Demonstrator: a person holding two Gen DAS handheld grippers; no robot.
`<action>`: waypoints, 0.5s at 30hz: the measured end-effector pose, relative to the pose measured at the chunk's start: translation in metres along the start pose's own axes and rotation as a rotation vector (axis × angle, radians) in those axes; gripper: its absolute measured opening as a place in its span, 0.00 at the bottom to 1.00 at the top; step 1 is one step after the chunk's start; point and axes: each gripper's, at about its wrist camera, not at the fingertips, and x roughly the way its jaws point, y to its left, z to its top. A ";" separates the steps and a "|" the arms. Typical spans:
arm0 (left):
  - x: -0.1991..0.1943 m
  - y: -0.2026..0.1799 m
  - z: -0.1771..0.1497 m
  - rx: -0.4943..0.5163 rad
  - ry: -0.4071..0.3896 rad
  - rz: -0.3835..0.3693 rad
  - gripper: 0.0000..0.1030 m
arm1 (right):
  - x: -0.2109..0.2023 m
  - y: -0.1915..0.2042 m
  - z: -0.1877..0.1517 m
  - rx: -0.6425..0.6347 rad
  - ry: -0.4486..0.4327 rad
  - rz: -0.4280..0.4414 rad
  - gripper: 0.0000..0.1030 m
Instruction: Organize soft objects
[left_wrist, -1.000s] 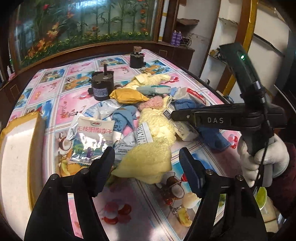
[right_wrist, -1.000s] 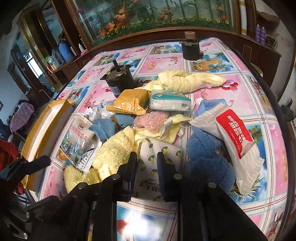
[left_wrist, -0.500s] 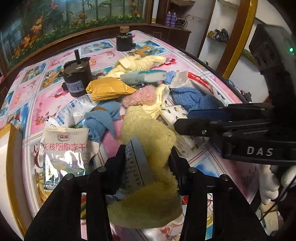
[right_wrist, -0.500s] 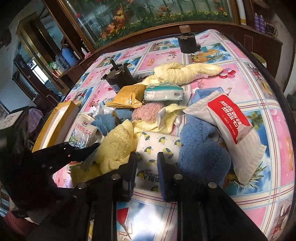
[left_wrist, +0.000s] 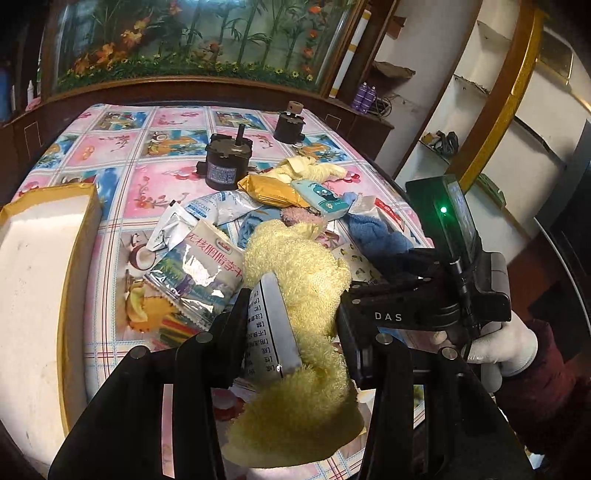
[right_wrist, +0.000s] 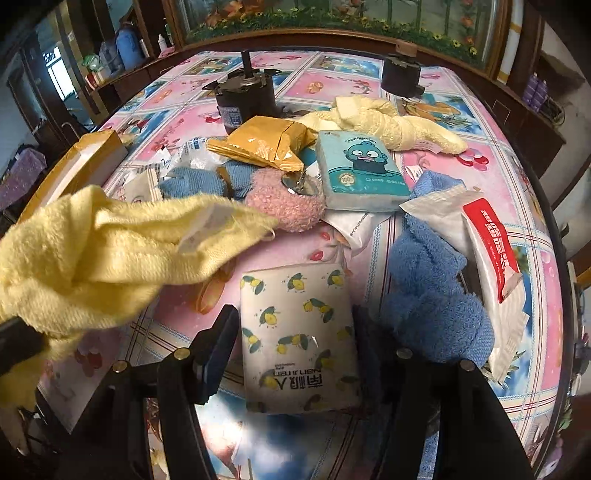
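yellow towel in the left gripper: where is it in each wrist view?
Left wrist: yellow towel centre to bottom, clamped between the left gripper fingers with a printed packet.
Right wrist: far left, lifted off the table.
Shared landmark: teal cartoon tissue pack.

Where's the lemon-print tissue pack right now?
In the right wrist view the lemon-print tissue pack lies flat on the tablecloth between the opening right gripper jaws, with the blue towel on its right.
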 end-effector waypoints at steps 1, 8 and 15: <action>-0.003 0.003 -0.002 -0.012 -0.006 -0.001 0.42 | -0.002 0.000 -0.002 -0.001 -0.002 0.008 0.50; -0.057 0.027 -0.005 -0.114 -0.131 -0.021 0.42 | -0.044 0.003 -0.015 0.020 -0.076 0.065 0.50; -0.121 0.059 0.008 -0.148 -0.229 0.046 0.42 | -0.082 0.030 0.005 0.027 -0.139 0.247 0.50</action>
